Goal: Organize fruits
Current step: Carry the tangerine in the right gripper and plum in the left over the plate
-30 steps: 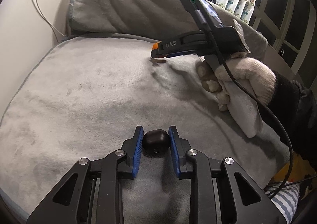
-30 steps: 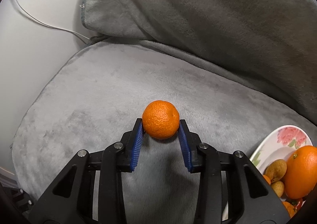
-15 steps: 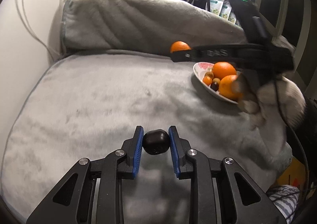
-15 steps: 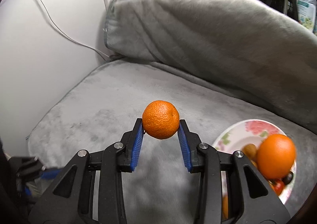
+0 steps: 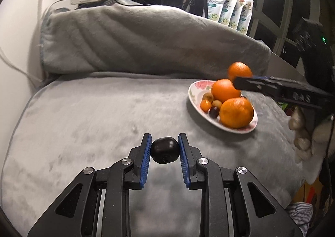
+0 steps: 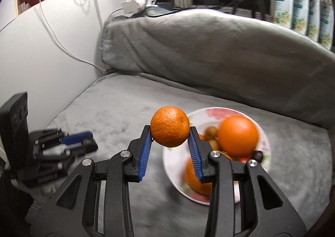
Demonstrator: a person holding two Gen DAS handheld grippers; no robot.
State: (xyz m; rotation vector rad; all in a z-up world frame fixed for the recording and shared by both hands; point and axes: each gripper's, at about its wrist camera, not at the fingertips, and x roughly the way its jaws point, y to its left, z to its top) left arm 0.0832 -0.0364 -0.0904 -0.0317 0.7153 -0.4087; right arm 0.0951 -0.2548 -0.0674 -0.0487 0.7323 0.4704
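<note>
Fruit was mostly gathered on the flowered plate (image 5: 193, 98): two big oranges (image 5: 236, 112), some small brown and dark pieces. Two fruits were not yet there, I judged. The right hand-held gripper (image 6: 170, 142) was clamped on a mandarin (image 6: 170, 129) above the near rim of the plate, and the left hand-held gripper (image 5: 164, 151) was clamped on a dark round fruit (image 5: 165, 150), well apart from the plate. The plate stood on a grey plush blanket (image 5: 94, 115) over a cushioned seat. Behind the plate were dark windows, a ring light and a row of printed pouches (image 5: 228, 9).
</note>
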